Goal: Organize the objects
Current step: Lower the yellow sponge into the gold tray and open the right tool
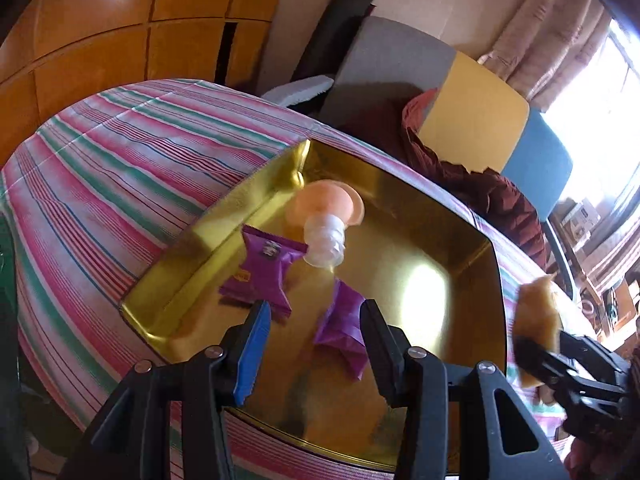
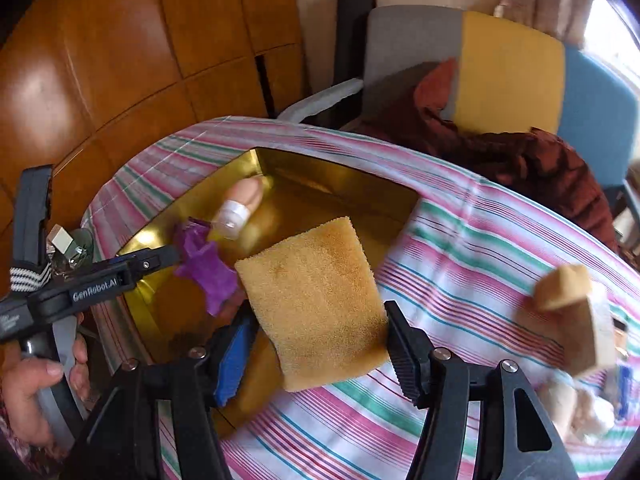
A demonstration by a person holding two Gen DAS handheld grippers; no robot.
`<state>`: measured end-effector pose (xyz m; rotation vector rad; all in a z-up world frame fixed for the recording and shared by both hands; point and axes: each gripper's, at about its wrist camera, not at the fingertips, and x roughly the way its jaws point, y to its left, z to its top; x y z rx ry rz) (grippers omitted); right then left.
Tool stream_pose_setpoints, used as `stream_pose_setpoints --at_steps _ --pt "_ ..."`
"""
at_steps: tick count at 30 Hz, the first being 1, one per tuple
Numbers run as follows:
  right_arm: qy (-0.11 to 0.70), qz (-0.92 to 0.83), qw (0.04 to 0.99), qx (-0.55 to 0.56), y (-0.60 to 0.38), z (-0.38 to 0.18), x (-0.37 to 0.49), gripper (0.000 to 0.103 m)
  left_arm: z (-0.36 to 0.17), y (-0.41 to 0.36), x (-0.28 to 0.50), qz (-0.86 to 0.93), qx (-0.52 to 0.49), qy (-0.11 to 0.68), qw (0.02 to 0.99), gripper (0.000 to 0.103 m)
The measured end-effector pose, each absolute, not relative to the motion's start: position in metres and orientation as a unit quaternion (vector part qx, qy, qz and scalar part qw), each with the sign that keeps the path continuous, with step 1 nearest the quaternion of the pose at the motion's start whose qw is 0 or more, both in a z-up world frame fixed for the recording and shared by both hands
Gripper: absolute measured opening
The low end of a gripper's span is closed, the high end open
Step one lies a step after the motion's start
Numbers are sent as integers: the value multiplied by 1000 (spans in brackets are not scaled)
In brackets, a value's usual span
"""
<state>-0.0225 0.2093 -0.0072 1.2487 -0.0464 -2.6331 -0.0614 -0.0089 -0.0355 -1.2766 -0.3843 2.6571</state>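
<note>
Both wrist views close above, sharing gold tray (image 1: 192, 264) (image 2: 320, 176).

Home room: striped tablecloth (image 1: 120, 168), curtains (image 1: 560, 40), wooden cabinets (image 2: 120, 60).

One gold tray (image 1: 472, 264), two purple packets (image 1: 266, 276) (image 1: 344, 332), one bottle (image 1: 320, 240), two sponges (image 2: 316, 300) (image 2: 576, 312).

- "GenRobot.AI" stands in pale letters on the black body of the left tool (image 2: 162, 258).
- Print on the purple wrapper (image 1: 264, 270) is too blurred to read.
</note>
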Motion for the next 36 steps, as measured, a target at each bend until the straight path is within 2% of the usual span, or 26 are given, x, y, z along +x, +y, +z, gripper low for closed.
stream_pose_setpoints --at_steps 11,12,15,16,29,36 --pt "-57 -862 78 497 167 -49 -115 65 -33 -42 -72 882 -433 -180 50 47" --pt "-73 -861 77 497 168 -51 -120 67 -33 -43 -72 882 -432 -181 49 47" --pt "-106 -863 70 489 169 -54 -126 85 -34 -43 -73 881 -434 -182 51 47" --pt "-112 -865 68 485 169 -53 -123 88 -34 -43 -72 881 -434 -182 52 47" --pt "-69 -906 67 411 193 -12 -56 91 -35 -18 -59 881 -438 -160 79 47" --pt "-80 -911 43 403 228 -7 -13 94 -30 13 -47 888 -424 -123 130 47"
